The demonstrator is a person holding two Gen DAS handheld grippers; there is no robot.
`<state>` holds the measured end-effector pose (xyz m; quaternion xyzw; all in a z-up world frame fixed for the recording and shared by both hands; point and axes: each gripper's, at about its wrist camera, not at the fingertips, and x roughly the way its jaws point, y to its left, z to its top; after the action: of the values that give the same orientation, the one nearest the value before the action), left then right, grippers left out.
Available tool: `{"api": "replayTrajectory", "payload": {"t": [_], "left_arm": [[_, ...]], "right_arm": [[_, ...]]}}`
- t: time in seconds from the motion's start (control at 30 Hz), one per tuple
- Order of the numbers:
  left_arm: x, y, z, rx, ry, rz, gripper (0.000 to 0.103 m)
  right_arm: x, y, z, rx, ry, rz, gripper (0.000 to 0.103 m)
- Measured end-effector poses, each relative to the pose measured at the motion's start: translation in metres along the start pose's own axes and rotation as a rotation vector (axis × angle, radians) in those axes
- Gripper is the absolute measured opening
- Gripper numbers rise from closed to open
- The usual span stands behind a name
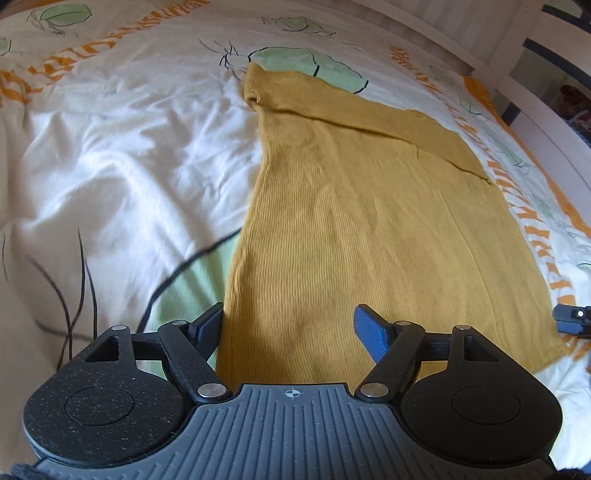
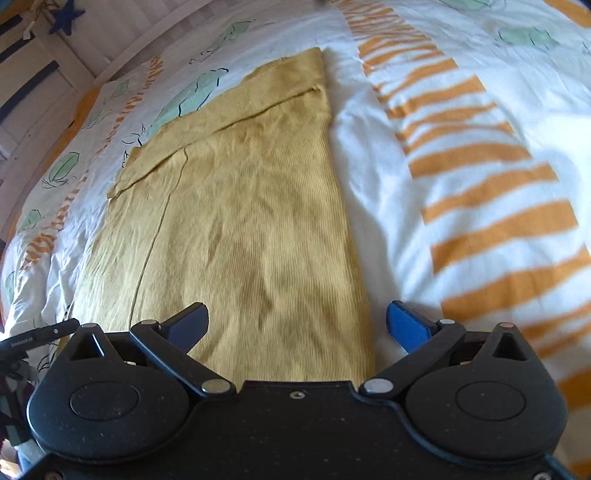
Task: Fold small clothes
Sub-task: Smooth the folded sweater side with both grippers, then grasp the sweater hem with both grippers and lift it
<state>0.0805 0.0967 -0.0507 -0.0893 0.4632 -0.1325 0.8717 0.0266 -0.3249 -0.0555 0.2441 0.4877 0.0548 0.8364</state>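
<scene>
Item: mustard-yellow ribbed knit garment [image 1: 332, 221], lying flat on a bed, already folded lengthwise into a long panel, with a sleeve [image 1: 362, 110] laid slanting across its far end; in the right wrist view the same garment [image 2: 240, 221] shows a long straight folded edge on its right side and a seam line running down its left part. Condition: mostly smooth, light creasing through the middle. Support: duvet cover [image 1: 110, 147], white, printed with green leaf shapes outlined in black and bands of orange stripes; the orange stripes lie broad to the right of the garment in the right wrist view. Left gripper [image 1: 290, 328]: jaws apart, blue pads to either side of the garment's near end, above the cloth, nothing between them; one pad sits over the garment's left edge. Right gripper [image 2: 297, 325]: jaws spread wide, empty, straddling the garment's right edge near its near end, one pad over the cloth and the other over the white cover. Surroundings: pale bed frame [image 1: 535, 122] beyond the far right edge of the bed; a blue star ornament [image 2: 66, 16] hangs at far left in the right wrist view.
</scene>
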Motion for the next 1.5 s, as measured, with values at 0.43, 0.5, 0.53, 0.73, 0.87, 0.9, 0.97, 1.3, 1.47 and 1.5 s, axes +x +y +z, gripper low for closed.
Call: {"api": "replayTrajectory", "payload": {"t": [0.43,0.5,0.53,0.73,0.87,0.9,0.97,1.3,1.47,1.5], "left_arm": [[-0.002,-0.007,-0.022,0.045,-0.027,0.000,0.085],[-0.001,-0.006,-0.023,0.038,-0.034,-0.007,0.085],[-0.001,-0.006,-0.023,0.036,-0.035,-0.010,0.086],[-0.004,-0.002,-0.024,0.011,-0.043,-0.034,0.085],[-0.007,0.004,-0.023,-0.029,-0.048,-0.047,0.078],[-0.008,0.005,-0.023,-0.040,-0.050,-0.043,0.072],[-0.009,0.009,-0.024,-0.059,-0.055,-0.037,0.062],[-0.013,0.022,-0.024,-0.146,-0.063,-0.083,0.016],[-0.017,0.023,-0.023,-0.171,-0.068,-0.117,0.008],[-0.019,0.023,-0.022,-0.181,-0.073,-0.128,0.006]], "right_arm": [[0.004,0.001,-0.018,-0.037,0.035,0.002,0.103],[0.004,0.002,-0.021,-0.051,0.022,0.005,0.103],[0.003,0.002,-0.022,-0.051,0.016,0.009,0.103],[0.000,-0.003,-0.022,-0.025,0.003,0.033,0.103],[0.000,-0.004,-0.023,-0.021,0.000,0.039,0.103],[0.000,-0.004,-0.023,-0.021,0.001,0.040,0.103],[0.000,-0.004,-0.023,-0.021,0.003,0.041,0.103],[-0.004,-0.006,-0.022,0.003,-0.008,0.029,0.089],[-0.009,-0.014,-0.025,0.061,-0.024,0.105,0.015],[-0.010,-0.013,-0.024,0.055,-0.031,0.093,0.015]]}}
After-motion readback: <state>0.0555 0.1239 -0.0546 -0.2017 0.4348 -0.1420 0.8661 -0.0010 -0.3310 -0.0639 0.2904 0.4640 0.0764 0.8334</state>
